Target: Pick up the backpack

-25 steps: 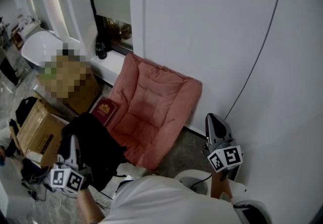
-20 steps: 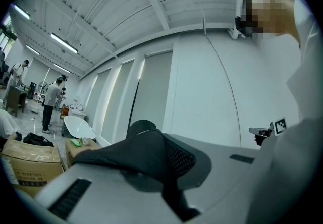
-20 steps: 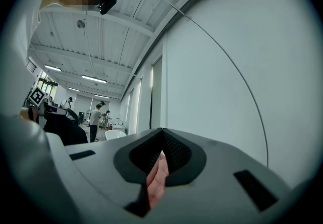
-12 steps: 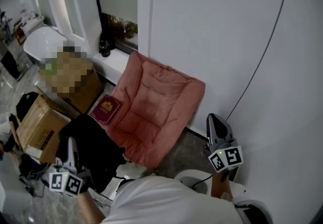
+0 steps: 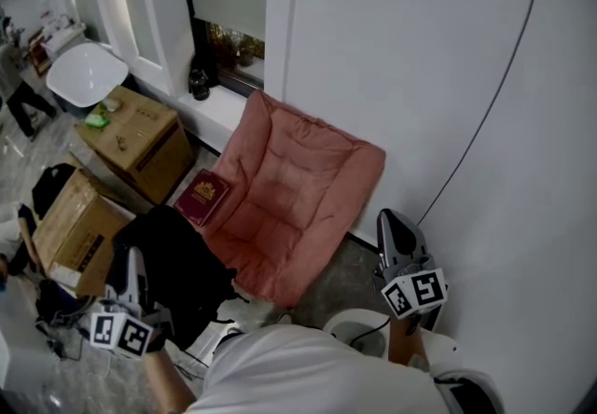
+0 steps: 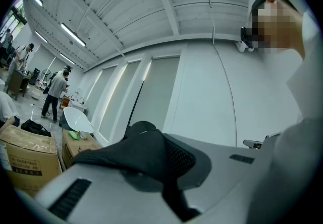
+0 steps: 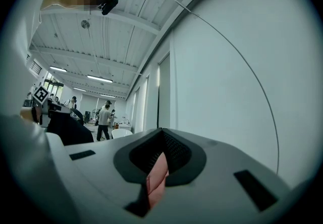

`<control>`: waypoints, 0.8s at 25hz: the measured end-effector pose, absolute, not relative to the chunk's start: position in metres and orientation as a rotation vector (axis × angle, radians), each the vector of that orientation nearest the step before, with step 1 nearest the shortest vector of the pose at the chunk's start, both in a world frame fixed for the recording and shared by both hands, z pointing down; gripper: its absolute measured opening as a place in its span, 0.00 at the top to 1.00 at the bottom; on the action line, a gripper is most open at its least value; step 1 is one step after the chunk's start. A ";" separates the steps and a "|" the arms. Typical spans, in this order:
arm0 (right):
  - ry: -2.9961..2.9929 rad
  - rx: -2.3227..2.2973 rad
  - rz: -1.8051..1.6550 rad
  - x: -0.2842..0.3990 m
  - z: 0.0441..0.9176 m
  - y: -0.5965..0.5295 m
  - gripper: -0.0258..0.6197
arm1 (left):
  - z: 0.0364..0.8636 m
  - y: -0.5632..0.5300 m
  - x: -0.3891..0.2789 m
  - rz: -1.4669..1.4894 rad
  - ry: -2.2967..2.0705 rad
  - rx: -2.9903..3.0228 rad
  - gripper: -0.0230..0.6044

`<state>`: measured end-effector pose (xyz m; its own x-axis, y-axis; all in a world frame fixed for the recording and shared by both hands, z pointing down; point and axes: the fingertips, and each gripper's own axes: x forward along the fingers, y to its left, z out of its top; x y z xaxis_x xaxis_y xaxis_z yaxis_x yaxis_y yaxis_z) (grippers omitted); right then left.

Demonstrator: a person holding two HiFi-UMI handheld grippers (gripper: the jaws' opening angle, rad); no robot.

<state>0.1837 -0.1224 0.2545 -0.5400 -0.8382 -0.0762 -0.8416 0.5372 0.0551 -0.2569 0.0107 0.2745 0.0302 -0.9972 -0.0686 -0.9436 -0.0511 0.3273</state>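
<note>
The black backpack point(image 5: 177, 263) hangs at the lower left of the head view, over the near edge of a pink cushion point(image 5: 298, 188). My left gripper point(image 5: 133, 265) is shut on it. In the left gripper view a black fabric part of the backpack point(image 6: 132, 150) lies clamped across the left gripper point(image 6: 154, 140). My right gripper point(image 5: 392, 221) is held level at the lower right near the white wall. Its jaws are shut and hold nothing. In the right gripper view only a sliver of the pink cushion point(image 7: 156, 180) shows below the right gripper point(image 7: 161, 134).
A maroon book point(image 5: 202, 198) lies on the cushion's left edge. Cardboard boxes point(image 5: 140, 137) point(image 5: 70, 230) stand to the left, and a white tub point(image 5: 89, 72) sits farther back. A thin black cable point(image 5: 485, 114) runs down the wall. People stand far off point(image 6: 53, 94).
The room has slid slightly right in the head view as I shifted. Both grippers keep their places in the picture. The backpack stays in the left gripper.
</note>
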 end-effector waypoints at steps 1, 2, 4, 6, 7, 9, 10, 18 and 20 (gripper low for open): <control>2.719 -1.486 0.131 0.181 0.254 -0.121 0.93 | 0.274 0.011 -0.258 -0.418 -2.018 2.108 0.94; 2.719 -1.487 0.130 0.179 0.254 -0.119 0.93 | 0.274 0.012 -0.259 -0.418 -2.013 2.111 0.94; 2.716 -1.490 0.127 0.176 0.254 -0.118 0.93 | 0.275 0.012 -0.262 -0.417 -2.005 2.116 0.94; 2.714 -1.491 0.125 0.174 0.254 -0.117 0.93 | 0.276 0.013 -0.264 -0.413 -1.997 2.121 0.94; 2.713 -1.491 0.124 0.172 0.254 -0.116 0.93 | 0.276 0.013 -0.264 -0.411 -1.993 2.123 0.94; 2.716 -1.488 0.122 0.169 0.254 -0.114 0.93 | 0.274 0.012 -0.264 -0.416 -1.986 2.127 0.94; 2.719 -1.486 0.121 0.166 0.255 -0.114 0.93 | 0.273 0.011 -0.264 -0.422 -1.982 2.129 0.94; 2.732 -1.495 0.112 0.155 0.258 -0.100 0.93 | 0.264 0.015 -0.271 -0.421 -1.960 2.166 0.94; 2.728 -1.504 0.108 0.155 0.260 -0.097 0.93 | 0.264 0.016 -0.269 -0.421 -1.944 2.177 0.94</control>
